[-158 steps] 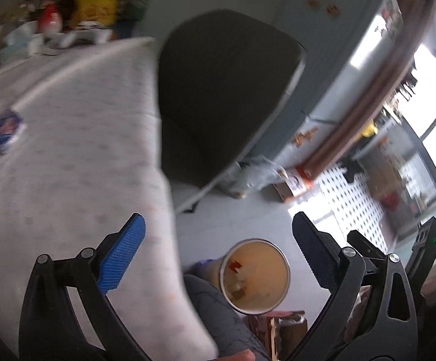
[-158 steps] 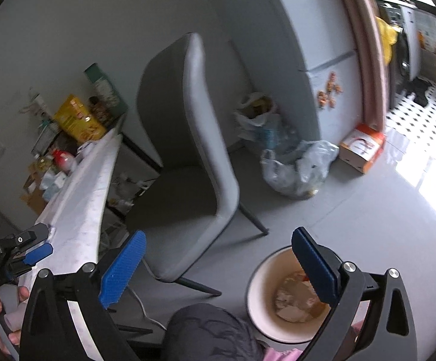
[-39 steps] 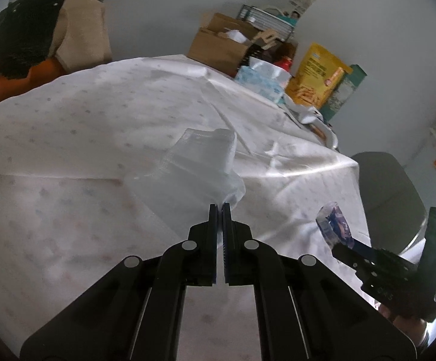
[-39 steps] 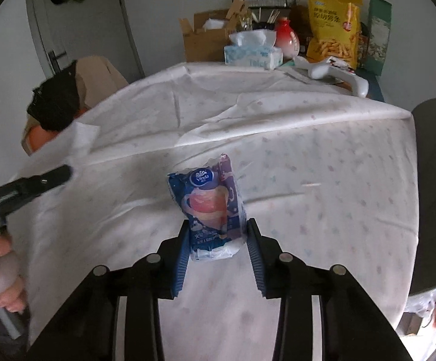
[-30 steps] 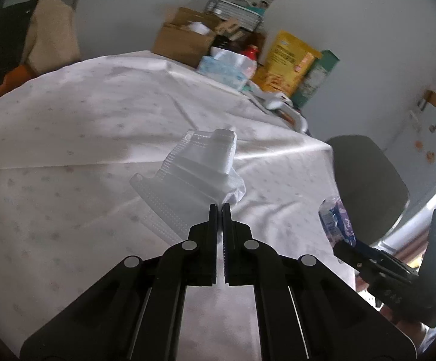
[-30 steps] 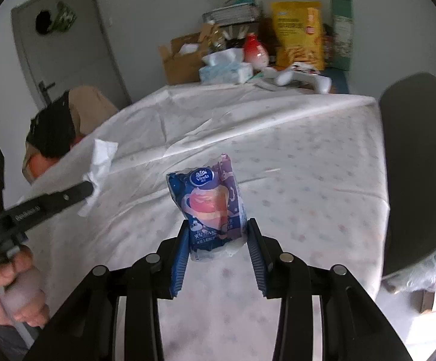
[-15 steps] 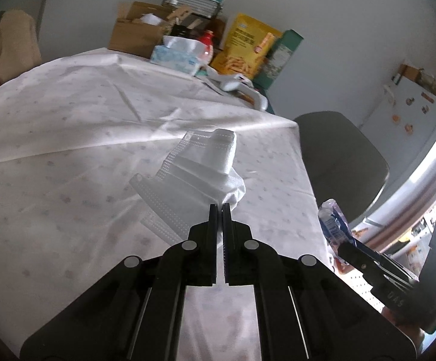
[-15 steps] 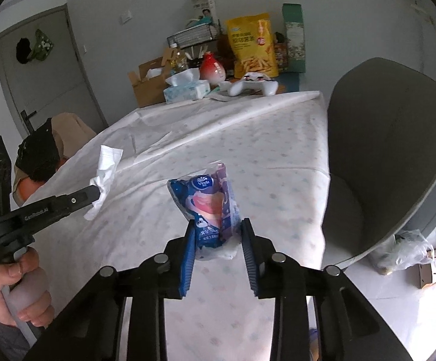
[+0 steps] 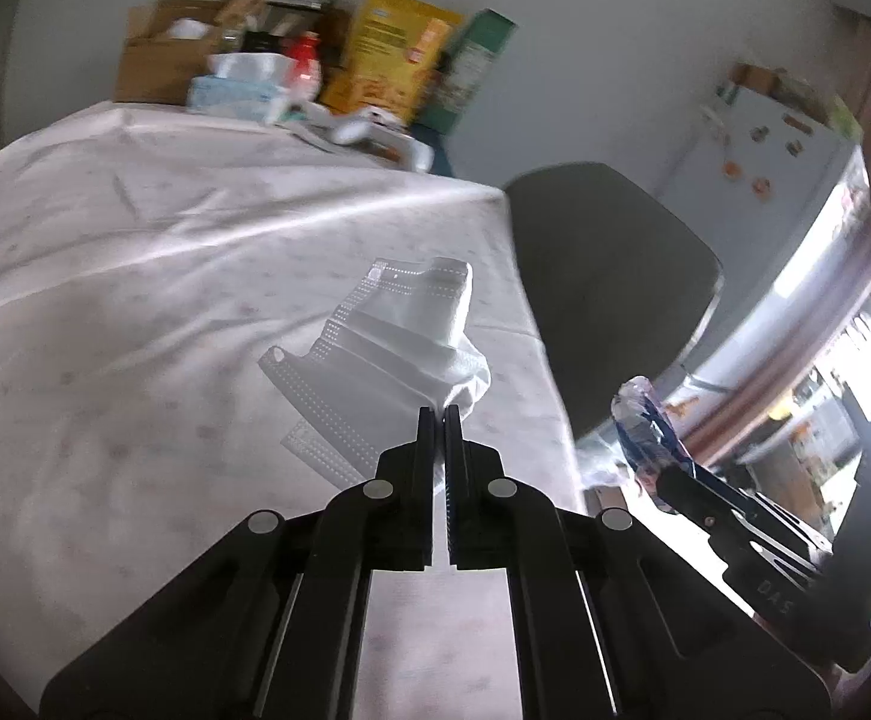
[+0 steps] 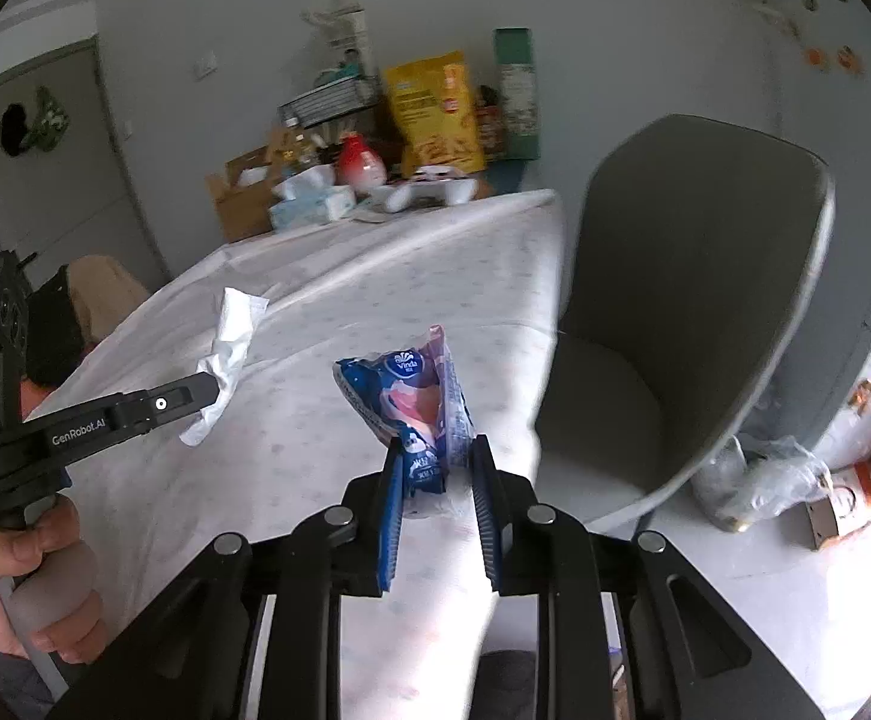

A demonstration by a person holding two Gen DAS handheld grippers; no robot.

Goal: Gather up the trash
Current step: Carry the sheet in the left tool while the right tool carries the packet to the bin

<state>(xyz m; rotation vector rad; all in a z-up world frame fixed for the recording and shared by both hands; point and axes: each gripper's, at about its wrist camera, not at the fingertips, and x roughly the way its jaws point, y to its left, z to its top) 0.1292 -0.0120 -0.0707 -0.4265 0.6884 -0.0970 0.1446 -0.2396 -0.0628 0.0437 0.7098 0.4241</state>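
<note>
Two pieces of trash are in play: one white tissue (image 9: 411, 324) and one blue tissue packet (image 10: 414, 402). The left tongs (image 9: 440, 420) are clenched on the tissue's lower corner, lifting it above the desk (image 9: 135, 300). The right tongs (image 10: 435, 468) are closing with the packet pinched between the blue pads, its top sticking up past the tips. One grey chair (image 10: 705, 300) stands beside the desk.

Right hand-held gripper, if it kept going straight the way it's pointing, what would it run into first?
Probably the tablecloth: the right hand-held gripper, closing on the tissue pack, points down at it near the chair-side edge. Depth is unclear.
</note>
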